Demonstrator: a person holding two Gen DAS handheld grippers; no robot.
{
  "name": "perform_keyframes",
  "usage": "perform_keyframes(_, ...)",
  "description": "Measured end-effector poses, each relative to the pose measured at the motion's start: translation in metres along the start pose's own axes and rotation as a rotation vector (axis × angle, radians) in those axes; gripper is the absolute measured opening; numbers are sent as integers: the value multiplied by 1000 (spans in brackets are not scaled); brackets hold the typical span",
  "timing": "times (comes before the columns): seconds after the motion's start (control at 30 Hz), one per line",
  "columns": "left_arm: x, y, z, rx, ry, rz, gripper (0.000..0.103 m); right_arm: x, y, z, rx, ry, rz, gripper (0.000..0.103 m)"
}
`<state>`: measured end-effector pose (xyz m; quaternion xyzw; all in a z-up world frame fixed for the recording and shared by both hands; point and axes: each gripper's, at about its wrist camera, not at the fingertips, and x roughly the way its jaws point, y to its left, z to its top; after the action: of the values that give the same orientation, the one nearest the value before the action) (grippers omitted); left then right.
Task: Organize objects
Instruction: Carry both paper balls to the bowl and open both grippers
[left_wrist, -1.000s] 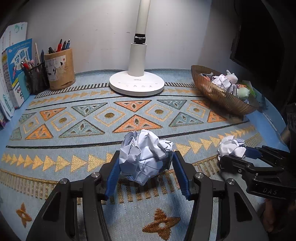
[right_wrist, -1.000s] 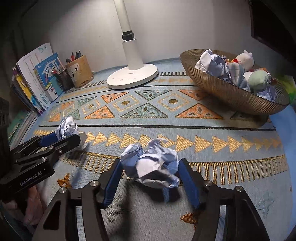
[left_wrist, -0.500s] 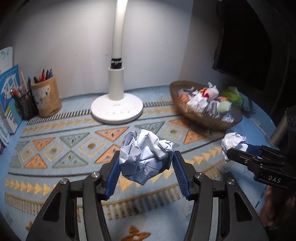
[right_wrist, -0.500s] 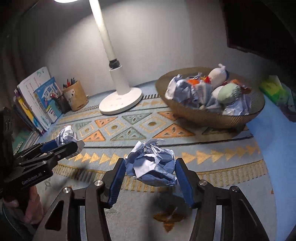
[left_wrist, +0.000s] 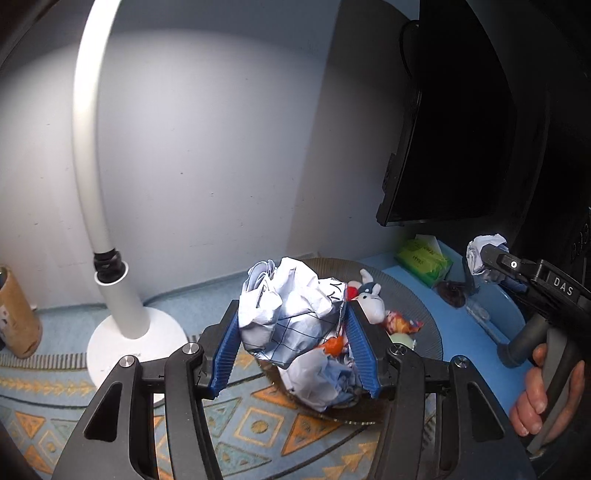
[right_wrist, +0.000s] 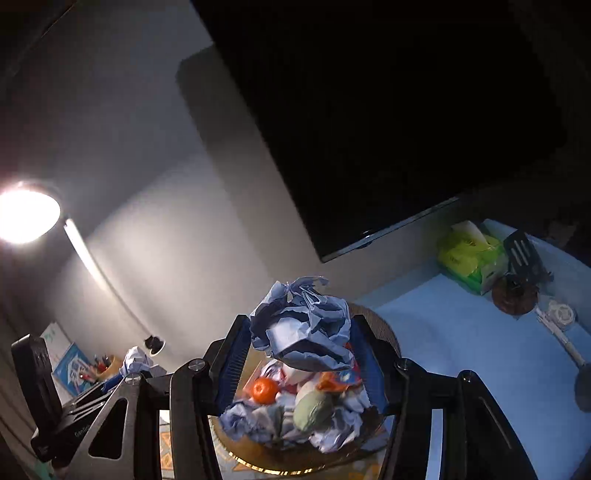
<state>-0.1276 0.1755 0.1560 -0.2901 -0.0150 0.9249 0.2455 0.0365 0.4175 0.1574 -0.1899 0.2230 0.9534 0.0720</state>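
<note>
because both paper balls sit loosely pinched and the basket (right_wrist: 384, 328) is already heaped, you risk one rolling off the pile onto the mat (left_wrist: 55, 391) if you let go too near the rim. your left gripper (left_wrist: 291, 354) is clamped on the white paper ball (left_wrist: 291, 310), tilted down over the basket; your right gripper (right_wrist: 299, 369), jaws just narrowed, pinches the blue paper ball (right_wrist: 303, 325) above it.

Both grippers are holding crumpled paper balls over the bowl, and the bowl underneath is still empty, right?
Not empty. The right wrist view shows the bowl already holding crumpled papers, an orange ball and a green toy. The rest stands: the left gripper and right gripper each hold a paper ball above it.
</note>
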Motion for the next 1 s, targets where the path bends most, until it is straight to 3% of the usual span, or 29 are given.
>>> perform_keyframes(0.13,40,1,2,-15,41,-8,52,40,-18,9,64,35,-25,54)
perform_keyframes(0.27,70,-2,-4,19,69,37,52,69,-26,3,72,57,-69,55)
perform_keyframes(0.33,79,-5,-8,39,75,46,54,78,-29,0,79,63,-58,65)
perform_keyframes(0.37,83,-6,-10,40,76,38,57,83,-31,-2,75,73,-45,72)
perform_keyframes(0.4,87,-7,-12,34,79,27,71,86,-31,-2,69,83,-43,83)
perform_keyframes(0.47,90,-6,-16,14,81,38,88,89,-33,-6,58,84,-56,91)
perform_keyframes(0.57,82,1,-24,5,105,33,88,89,-37,-13,28,88,-73,91)
perform_keyframes(0.7,39,24,-38,-15,110,50,88,85,-48,-25,67,121,-65,91)
perform_keyframes(0.8,-9,47,-51,-36,99,93,88,68,-45,-35,132,157,16,91)
perform_keyframes(0.9,-67,73,-65,-85,70,138,88,40,-28,-53,135,201,107,91)
perform_keyframes(1.0,-126,98,-71,-134,25,210,88,8,2,-75,83,240,129,91)
